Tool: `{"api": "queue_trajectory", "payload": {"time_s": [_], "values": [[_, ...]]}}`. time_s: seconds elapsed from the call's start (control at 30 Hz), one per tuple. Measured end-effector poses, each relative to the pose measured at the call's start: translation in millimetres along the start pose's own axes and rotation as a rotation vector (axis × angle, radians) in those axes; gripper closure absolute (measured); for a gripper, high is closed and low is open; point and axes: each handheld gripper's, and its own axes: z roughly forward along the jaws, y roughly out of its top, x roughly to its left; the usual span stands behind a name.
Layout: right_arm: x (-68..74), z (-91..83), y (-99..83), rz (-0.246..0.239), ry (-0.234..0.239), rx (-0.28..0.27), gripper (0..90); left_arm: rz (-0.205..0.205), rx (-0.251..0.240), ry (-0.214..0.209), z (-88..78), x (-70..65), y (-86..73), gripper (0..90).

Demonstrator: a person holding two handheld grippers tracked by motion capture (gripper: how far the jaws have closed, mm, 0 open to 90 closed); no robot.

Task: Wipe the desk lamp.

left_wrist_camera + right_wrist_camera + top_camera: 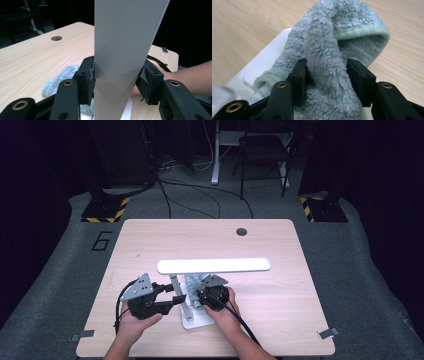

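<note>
On the light wooden table [150,240], seen from the high view, a white desk lamp [214,265] stands near the person's edge, its long head level above its flat base [196,322]. The left gripper [172,296] reaches in from the left to the lamp's upright arm, and the right gripper [200,299] sits just right of that arm, over the base, with a grey-green cloth [194,287] at its tip.

Along the left gripper [116,83] view, the black jaws pinch the lamp's grey-white arm [125,50], both pads against its sides; the cloth [62,77] lies low behind the arm.

Along the right gripper [327,80] view, the jaws squeeze a bunched fold of the fluffy cloth [329,50], which drapes over the white base [265,62].
</note>
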Motion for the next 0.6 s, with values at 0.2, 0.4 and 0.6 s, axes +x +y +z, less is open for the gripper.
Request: {"api": "queue_trajectory", "payload": {"time_s": [0.2,0.4,0.6], "values": [[-11.9,12.9,9.1,0.035,-0.019,0.002,52.4,-0.002,-0.006,0.006,-0.5,-0.2,-0.9,52.7],[-18.5,17.1,12.5,0.047,-0.038,0.004,52.1,-0.003,-0.007,0.008,-1.0,-0.6,-1.2,52.7],[-19.5,18.0,13.7,0.074,-0.045,0.006,54.0,-0.005,-0.007,0.013,0.0,-1.3,-0.7,52.7]]}}
